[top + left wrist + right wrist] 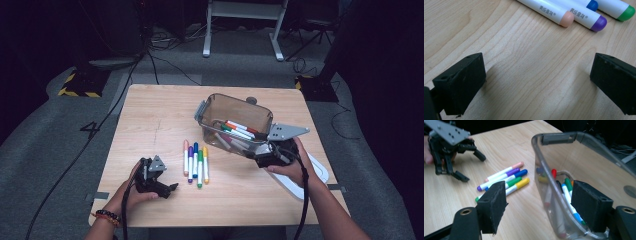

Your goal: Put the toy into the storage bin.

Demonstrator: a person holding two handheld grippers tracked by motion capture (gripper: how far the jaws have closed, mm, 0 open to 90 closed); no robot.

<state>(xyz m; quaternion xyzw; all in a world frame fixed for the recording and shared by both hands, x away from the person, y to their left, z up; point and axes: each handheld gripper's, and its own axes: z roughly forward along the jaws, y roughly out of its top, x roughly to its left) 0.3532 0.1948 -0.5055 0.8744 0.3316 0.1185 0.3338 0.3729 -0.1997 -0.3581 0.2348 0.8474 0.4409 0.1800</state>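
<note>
1. Our left gripper (159,181) rests on the wooden table (150,120), jaws apart and empty, ready for the markers.
2. Five round, smooth plastic markers (195,162) lie side by side, easy to pick.
3. Our right gripper (264,154), jaws apart and empty, straddles the wall of the clear bin (235,107), where other markers lie.

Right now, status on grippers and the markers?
Left gripper open, resting near the five loose markers. Right gripper open, jaws straddling the wall of the clear bin, nothing held. Several markers in bin. Nothing in the way.
</note>
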